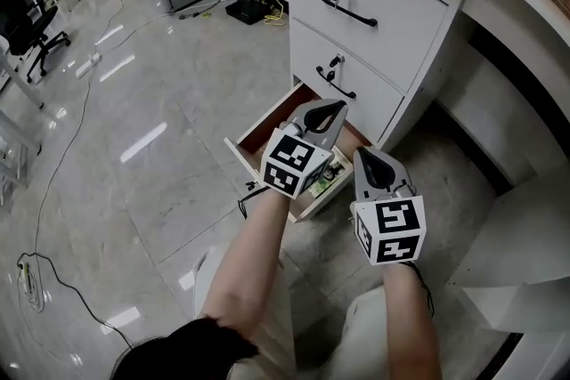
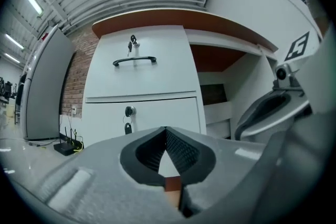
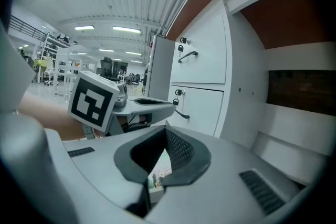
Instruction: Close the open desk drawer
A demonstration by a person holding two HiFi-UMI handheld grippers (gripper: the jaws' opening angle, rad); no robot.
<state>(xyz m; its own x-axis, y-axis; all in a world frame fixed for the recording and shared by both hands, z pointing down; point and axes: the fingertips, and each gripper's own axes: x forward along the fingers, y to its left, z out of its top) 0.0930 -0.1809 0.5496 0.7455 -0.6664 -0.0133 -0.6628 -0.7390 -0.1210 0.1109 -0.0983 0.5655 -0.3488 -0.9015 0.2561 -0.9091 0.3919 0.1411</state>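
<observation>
Drawer [image 1: 242,157]: the bottom one of the white cabinet [image 1: 419,40]; pulled well out toward 8 o'clock in the head view; wooden sides and some small contents show
Upper drawers [image 1: 374,4]: both sit flush; no work there
Left gripper [image 1: 325,114]: over the open drawer; fingers [image 2: 184,150] clenched on nothing; whether it touches the drawer I cannot tell
Right gripper [image 1: 378,166]: at 4 o'clock of the left one; fingers [image 3: 181,148] clenched, empty
Done: nothing, judging by the gap
Left to do: the whole push toward 2 o'clock, until the front sits flush
</observation>
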